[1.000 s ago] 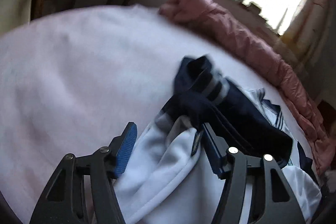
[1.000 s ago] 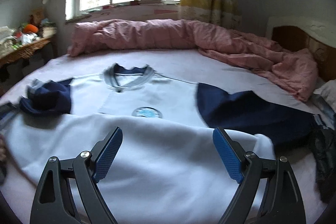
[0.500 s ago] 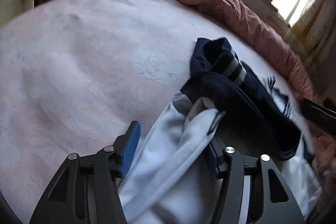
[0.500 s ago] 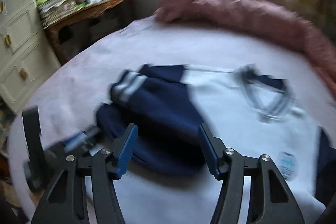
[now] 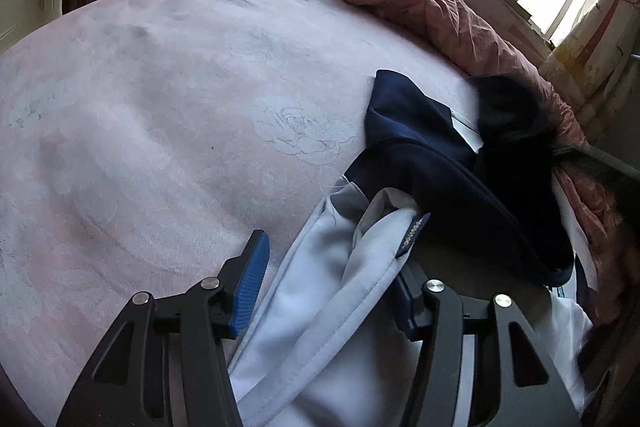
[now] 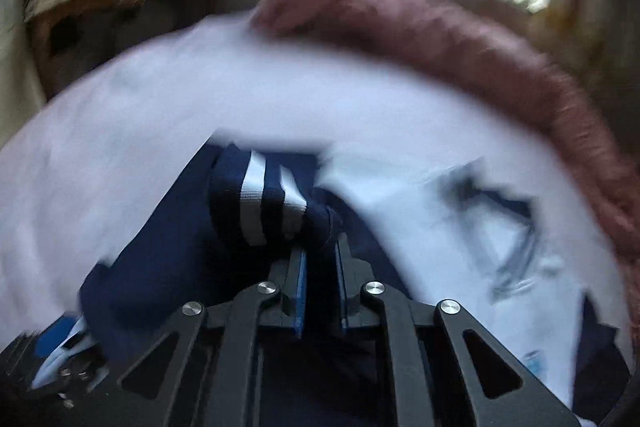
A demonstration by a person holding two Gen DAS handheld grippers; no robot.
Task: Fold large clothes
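Between right tongs (image 6: pixel 320 267), sleeve (image 6: pixel 272 203), blurred

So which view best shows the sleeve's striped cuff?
The right wrist view: the striped cuff sits just ahead of the right hand-held gripper, whose jaws have just closed on the navy sleeve. The left wrist view shows only navy sleeve fabric, no stripes.

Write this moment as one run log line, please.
left gripper: white hem between jaws | right gripper: just closed on navy sleeve | sweatshirt: on bed, unfolded
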